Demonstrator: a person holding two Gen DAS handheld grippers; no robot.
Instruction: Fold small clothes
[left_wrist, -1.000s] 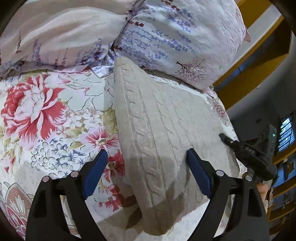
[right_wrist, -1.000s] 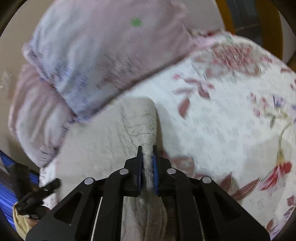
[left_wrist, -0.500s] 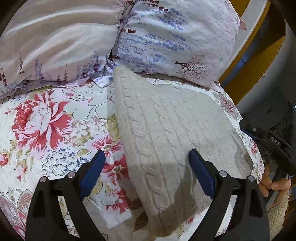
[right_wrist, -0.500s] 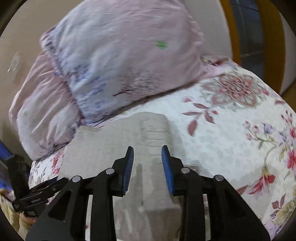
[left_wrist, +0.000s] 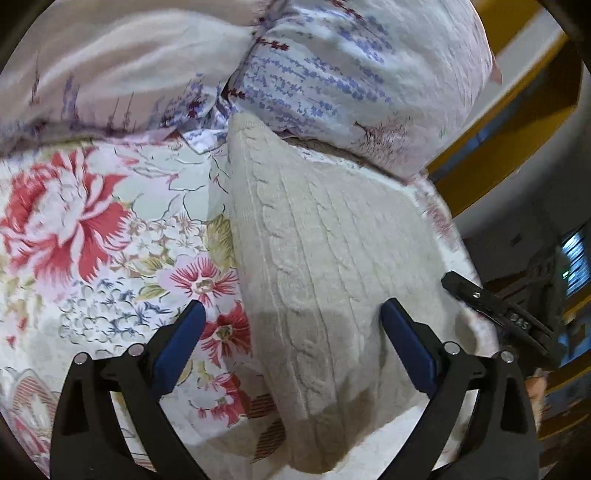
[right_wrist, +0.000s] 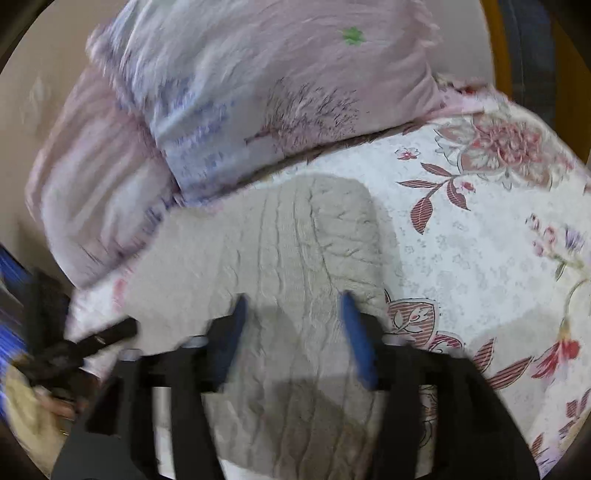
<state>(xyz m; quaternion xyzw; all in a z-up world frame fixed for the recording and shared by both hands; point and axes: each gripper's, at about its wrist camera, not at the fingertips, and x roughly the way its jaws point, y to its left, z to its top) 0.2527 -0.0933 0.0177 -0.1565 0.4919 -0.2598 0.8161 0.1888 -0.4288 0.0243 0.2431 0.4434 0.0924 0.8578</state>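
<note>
With both the left claw (left_wrist: 291, 325) and right claw (right_wrist: 291, 321) released, pinch the knit sweater (left_wrist: 332, 258) edges evenly before folding on the bed (left_wrist: 92, 221).

Cream sweater (left_wrist: 332, 266) is chunky cable-knit wool, matt; bedsheet (left_wrist: 110, 229) smooth printed cotton; fingers (left_wrist: 181, 343) carry matt blue rubbery pads.

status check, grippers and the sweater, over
Left gripper open, empty. Right gripper open, empty. Cream knit sweater lies folded on floral bedsheet, far end against pillow. Nothing on top.
</note>
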